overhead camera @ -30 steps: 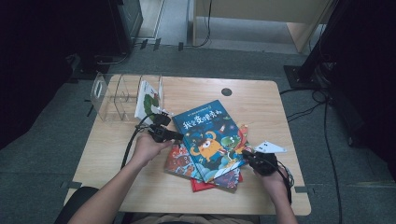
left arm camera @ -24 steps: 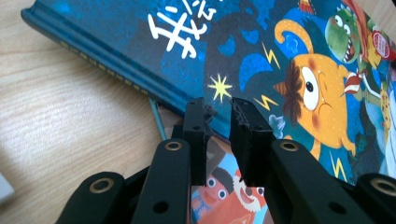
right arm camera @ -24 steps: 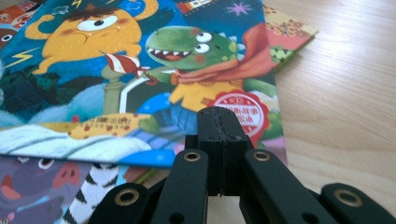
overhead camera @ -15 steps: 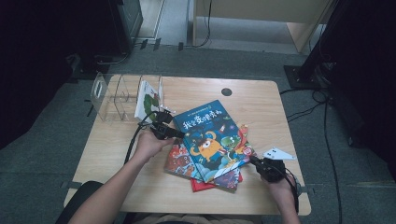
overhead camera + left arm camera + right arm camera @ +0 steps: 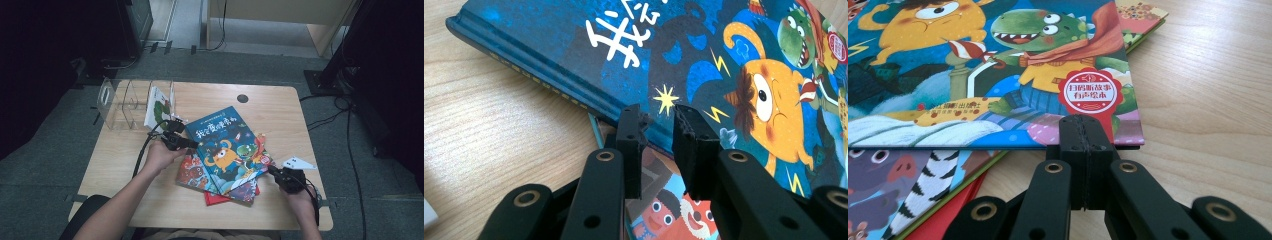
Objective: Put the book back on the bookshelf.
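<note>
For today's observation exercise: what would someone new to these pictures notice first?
The blue book, with its orange one-eyed monster, tops a fanned pile of books mid-table. The left gripper sits at its spine, fingers slightly apart; the right gripper, shut, is at the cover's near corner. A clear rack stands at the table's far left, one book in it.

The blue picture book (image 5: 225, 147) lies face-up, askew, atop the pile of books (image 5: 227, 187).
</note>
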Available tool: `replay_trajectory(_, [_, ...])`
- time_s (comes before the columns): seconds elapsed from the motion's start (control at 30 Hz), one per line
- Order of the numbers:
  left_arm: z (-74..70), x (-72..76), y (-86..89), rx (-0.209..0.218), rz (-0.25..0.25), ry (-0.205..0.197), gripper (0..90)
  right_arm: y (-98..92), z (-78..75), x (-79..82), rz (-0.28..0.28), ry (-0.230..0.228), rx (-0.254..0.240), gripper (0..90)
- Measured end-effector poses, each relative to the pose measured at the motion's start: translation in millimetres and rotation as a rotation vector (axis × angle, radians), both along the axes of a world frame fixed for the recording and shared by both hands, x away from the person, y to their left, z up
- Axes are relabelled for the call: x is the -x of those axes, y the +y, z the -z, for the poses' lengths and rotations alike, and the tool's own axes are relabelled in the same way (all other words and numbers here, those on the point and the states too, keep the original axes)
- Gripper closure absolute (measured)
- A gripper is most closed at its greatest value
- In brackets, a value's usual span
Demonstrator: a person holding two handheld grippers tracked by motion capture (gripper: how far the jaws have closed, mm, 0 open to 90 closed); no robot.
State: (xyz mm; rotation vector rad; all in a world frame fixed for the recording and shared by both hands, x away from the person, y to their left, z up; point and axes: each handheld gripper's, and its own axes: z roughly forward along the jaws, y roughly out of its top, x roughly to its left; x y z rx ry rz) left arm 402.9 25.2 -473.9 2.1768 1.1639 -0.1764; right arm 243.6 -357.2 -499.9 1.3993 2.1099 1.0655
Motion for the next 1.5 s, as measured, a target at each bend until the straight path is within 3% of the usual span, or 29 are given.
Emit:
replay_trajectory(0.33, [1.4, 1.3, -0.6, 0.005, 0.002, 0.002, 75.6, -5.4, 0.5, -9.9, 0.022, 0.001, -0.007, 90.0])
replay_trajectory(0.43, [-1.2, 0.4, 0.1, 0.002, -0.008, -0.014, 78.7, -6.0, 0.3, -12.3, 0.028, 0.004, -0.009, 89.5])
replay_trajectory(0.6, [-11.6, -8.8, 5.5, 0.037, -0.075, -0.036, 82.4, -7.3, 0.5, -15.4, 0.027, 0.003, -0.013, 89.1])
replay_trajectory(0.87, [-14.1, -27.3, 10.4, -0.004, -0.133, -0.042, 82.7, -8.6, 0.5, -19.7, 0.03, 0.008, -0.019, 89.2])
replay_trajectory(1.0, [-13.2, -33.3, 11.5, 0.002, -0.15, -0.039, 82.7, -9.2, 0.6, -20.8, 0.034, 0.011, -0.022, 89.3])
replay_trajectory(1.1, [-13.0, -33.6, 5.9, -0.066, -0.149, -0.086, 83.2, -9.9, 0.8, -21.3, 0.035, 0.015, -0.026, 89.3])
replay_trajectory(1.23, [-13.0, -39.6, 5.0, -0.048, -0.174, -0.078, 83.2, -10.0, 0.7, -21.9, 0.035, 0.018, -0.029, 89.3])
replay_trajectory(1.5, [-8.4, -47.9, 1.6, -0.063, -0.218, -0.073, 83.1, -10.3, 0.7, -22.7, 0.033, 0.018, -0.029, 89.5])
